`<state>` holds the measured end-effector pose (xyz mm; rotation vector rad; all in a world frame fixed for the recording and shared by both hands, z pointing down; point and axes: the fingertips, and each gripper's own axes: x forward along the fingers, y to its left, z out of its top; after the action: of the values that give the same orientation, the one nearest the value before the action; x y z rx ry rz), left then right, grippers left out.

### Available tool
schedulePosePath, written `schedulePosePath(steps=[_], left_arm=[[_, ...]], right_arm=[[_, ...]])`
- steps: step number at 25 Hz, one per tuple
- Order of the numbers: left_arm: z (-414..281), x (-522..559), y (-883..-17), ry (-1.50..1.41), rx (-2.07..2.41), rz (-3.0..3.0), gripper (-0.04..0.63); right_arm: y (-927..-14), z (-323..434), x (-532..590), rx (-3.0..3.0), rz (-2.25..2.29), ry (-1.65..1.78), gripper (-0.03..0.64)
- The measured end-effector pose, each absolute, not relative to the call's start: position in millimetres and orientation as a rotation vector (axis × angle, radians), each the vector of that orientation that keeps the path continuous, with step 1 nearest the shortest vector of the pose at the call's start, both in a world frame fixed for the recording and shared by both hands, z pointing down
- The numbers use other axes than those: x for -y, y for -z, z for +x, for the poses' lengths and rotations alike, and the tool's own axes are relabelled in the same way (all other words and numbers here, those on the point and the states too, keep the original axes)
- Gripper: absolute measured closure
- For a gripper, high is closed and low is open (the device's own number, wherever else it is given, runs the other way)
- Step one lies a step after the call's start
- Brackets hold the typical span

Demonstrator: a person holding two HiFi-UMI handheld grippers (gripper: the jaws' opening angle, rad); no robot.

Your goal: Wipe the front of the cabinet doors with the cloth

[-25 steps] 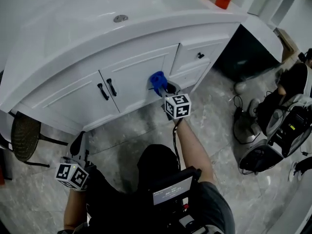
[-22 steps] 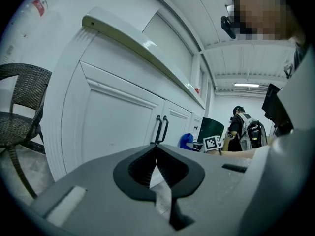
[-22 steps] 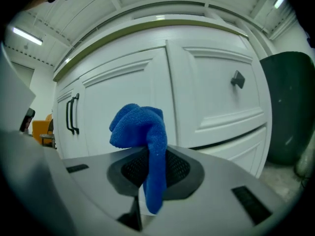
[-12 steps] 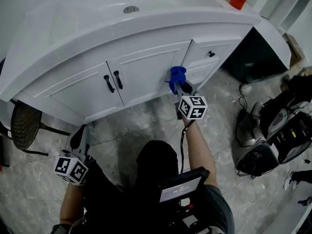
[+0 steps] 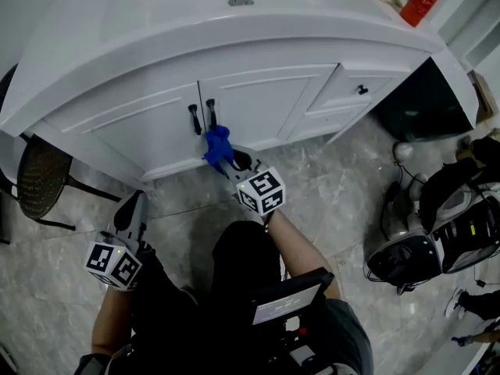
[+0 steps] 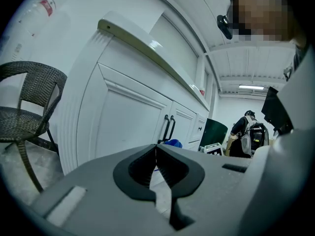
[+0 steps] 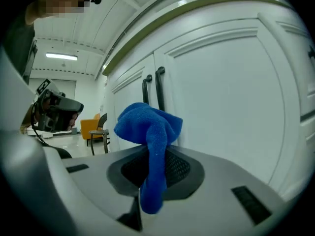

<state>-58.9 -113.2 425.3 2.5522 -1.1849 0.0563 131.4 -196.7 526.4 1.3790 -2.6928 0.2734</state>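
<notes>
The cabinet doors are viewed steeply from above, at some remove, in the head view. The left gripper view is set low, looking obliquely along them; the right gripper view is held close before them. The black handles are shared by all three, apparently the cloth too.

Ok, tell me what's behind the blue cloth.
The white cabinet doors, close to their two black handles. The right gripper holds the cloth; the door patch it covers can't be seen.
</notes>
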Motion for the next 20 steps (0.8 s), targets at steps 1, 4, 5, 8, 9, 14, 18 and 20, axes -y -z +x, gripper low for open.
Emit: schedulePosePath(steps=[1, 4, 5, 8, 9, 14, 18, 20], left_arm=[[-63, 113, -426, -0.061, 1.196, 2.549, 0.592], [-78, 111, -427, -0.069, 1.236, 2.528, 0.592], [-82, 111, -426, -0.071, 1.248, 2.521, 0.592], [-89, 110, -428, -0.076, 1.266, 2.507, 0.592], [-88, 110, -428, -0.078, 1.263, 2.503, 0.592], [-64, 111, -432, -0.105, 1.210, 2.534, 0.592], [-44, 104, -442, -0.153, 1.152, 2.561, 0.592], [-39, 102, -448, -0.175, 1.138, 2.554, 0.592]], right_arm=[[-531, 126, 202, 2.689, 1.377, -0.278, 0.565], [-545, 124, 219, 2.661, 1.422, -0.303, 0.565], [-548, 127, 223, 2.651, 1.447, -0.304, 0.565], [-549, 141, 230, 2.622, 1.529, -0.257, 0.565], [-548, 147, 230, 2.614, 1.554, -0.237, 0.565], [-548, 195, 232, 2.567, 1.685, -0.220, 0.565], [-552, 248, 232, 2.507, 1.767, -0.215, 0.565], [-552, 277, 231, 2.468, 1.827, -0.206, 0.565]])
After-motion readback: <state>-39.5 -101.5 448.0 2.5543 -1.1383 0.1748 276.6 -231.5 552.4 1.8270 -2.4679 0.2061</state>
